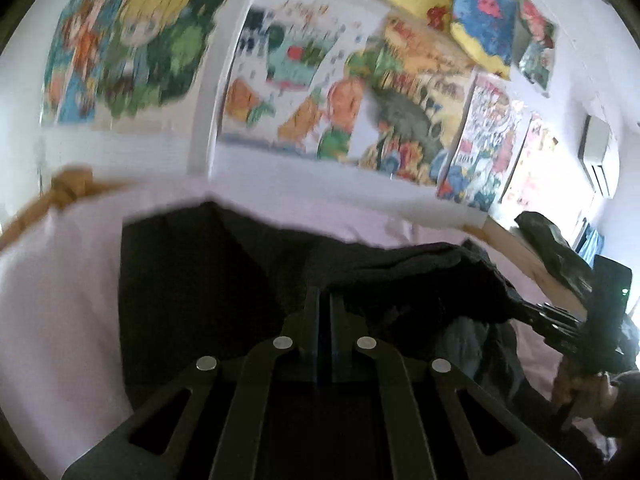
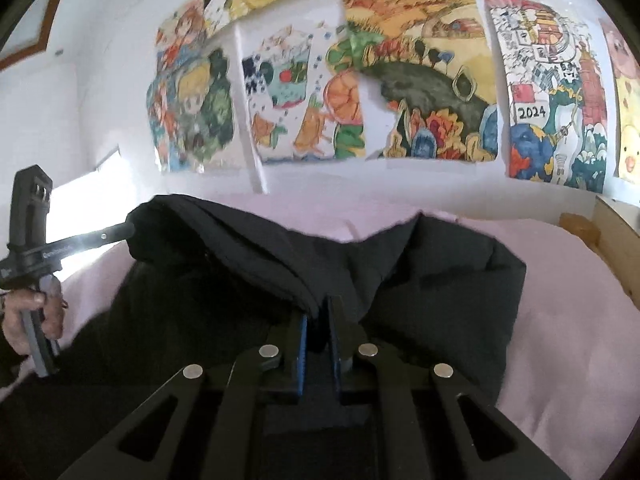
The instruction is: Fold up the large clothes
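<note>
A: What is hard to make out here?

B: The left wrist view is smeared with blur; the left hand-held gripper (image 1: 325,312) has its jaws drawn together, and the black garment (image 1: 208,280) lies just ahead of and beside them, but whether any cloth is pinched there I cannot tell; the fingertips are dark against dark fabric.

A: And the other one?

B: The right hand-held gripper (image 2: 318,320) is closed on a ridge of the black garment (image 2: 420,280); the fold rises straight from between its blue-lined fingers (image 2: 303,344); the cloth below the jaws is hidden by the gripper's own body.

A: Where does the garment lie?

B: On the bed with its pale pink sheet (image 2: 568,300), spreading to both sides of the right hand-held gripper; its near part is cut off at the bottom of the frame.

A: Any open room?

B: Bare sheet to the right of the right hand-held gripper, ending at a wooden bed frame (image 2: 620,240); a strip of sheet beyond the garment's far edge, up to the wall of painted pictures (image 2: 420,80); to the left, a person's hand (image 2: 32,316) holds the other tool's handle.
</note>
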Tool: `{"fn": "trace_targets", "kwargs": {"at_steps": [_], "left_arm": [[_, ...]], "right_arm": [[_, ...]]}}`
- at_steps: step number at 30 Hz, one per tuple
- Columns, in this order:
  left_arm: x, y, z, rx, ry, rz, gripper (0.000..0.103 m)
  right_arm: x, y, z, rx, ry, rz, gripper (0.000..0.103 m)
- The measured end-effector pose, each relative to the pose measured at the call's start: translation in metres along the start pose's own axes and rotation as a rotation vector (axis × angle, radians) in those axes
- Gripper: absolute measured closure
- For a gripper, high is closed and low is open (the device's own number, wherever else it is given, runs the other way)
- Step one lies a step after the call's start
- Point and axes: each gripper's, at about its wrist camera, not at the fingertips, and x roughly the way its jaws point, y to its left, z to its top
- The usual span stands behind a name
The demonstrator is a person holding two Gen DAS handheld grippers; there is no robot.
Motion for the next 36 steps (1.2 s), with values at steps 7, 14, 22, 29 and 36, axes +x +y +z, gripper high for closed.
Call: {"fn": "trace_targets", "kwargs": {"at_steps": [7, 14, 22, 29, 36], "left_arm": [[0.049, 0.012, -0.023, -0.002, 0.117, 0.076, 0.101], [0.057, 0.014, -0.038, 0.007, 0.130, 0.086, 0.102], [0.055, 0.012, -0.039, 0.035, 0.133, 0.096, 0.101], [0.041, 0.017, -0.031, -0.036, 0.113, 0.014, 0.098], [-0.003, 0.022, -0.020, -0.129, -0.024, -0.031, 0.048]], "right_arm": [[0.035, -0.011, -0.023, 0.005, 0.091, -0.028, 0.095], [0.039, -0.028, -0.035, 0.052, 0.101, 0.044, 0.094], [-0.013, -0.035, 0.014, 0.025, -0.064, 0.126, 0.090], [0.066, -0.017, 0.046, 0.112, 0.066, 0.170, 0.090], [0.086, -0.003, 0.001, -0.018, 0.180, 0.126, 0.090]]}}
